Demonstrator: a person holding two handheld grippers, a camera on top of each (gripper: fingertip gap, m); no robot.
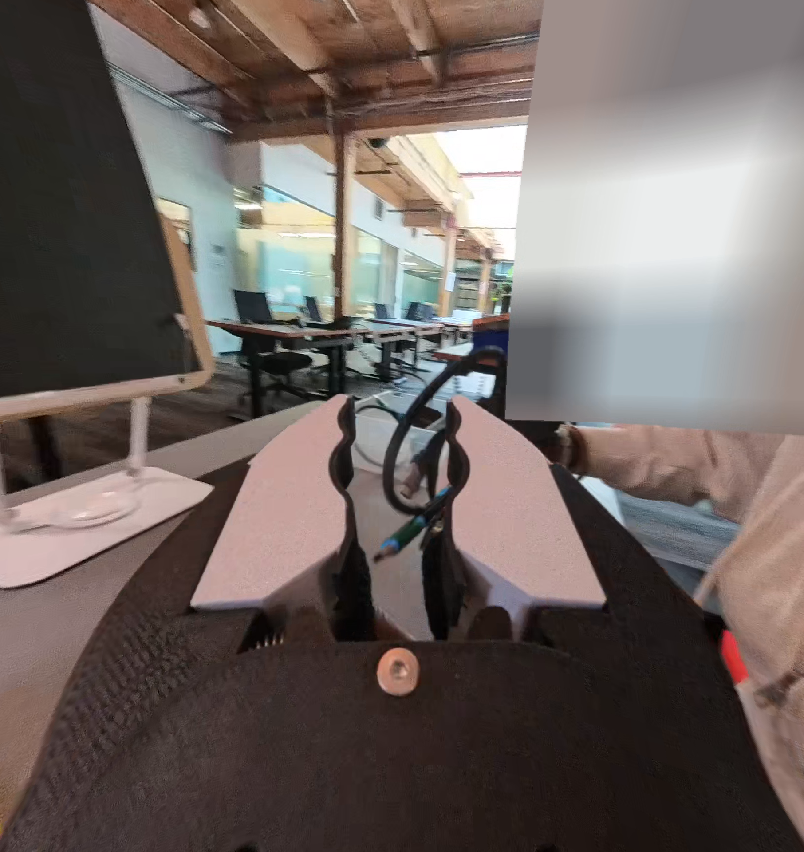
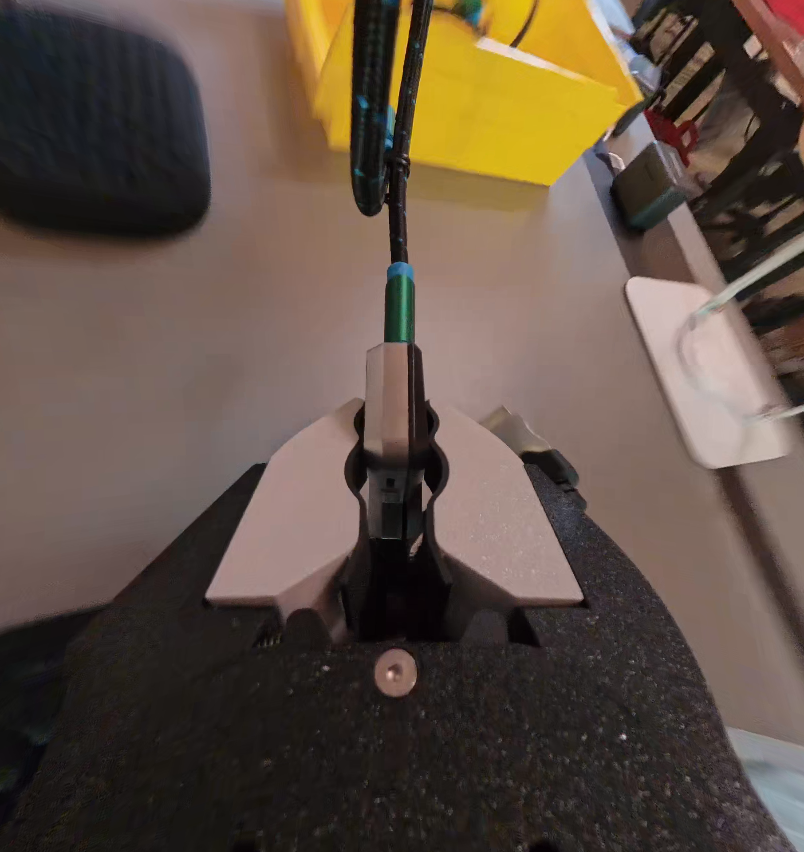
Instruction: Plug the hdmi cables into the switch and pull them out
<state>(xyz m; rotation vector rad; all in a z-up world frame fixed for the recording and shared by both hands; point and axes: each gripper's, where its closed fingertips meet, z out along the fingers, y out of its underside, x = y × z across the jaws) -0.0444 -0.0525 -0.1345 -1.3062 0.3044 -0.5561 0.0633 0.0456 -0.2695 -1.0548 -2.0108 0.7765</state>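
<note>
In the right wrist view my right gripper is shut on a grey HDMI plug, held above the beige table. The plug's green sleeve and black braided cable run on from the fingertips toward a coiled, tied bundle. In the left wrist view my left gripper is open and holds nothing. A looped black cable and a green-sleeved connector show in the gap beyond its fingers. I cannot make out the switch for certain.
A yellow bin stands beyond the cable and a dark pad lies at far left. A white stand base sits at the table's right edge; it also shows in the left wrist view under a dark screen. A small silver-and-black object lies by my right finger. A person's sleeve is on the right.
</note>
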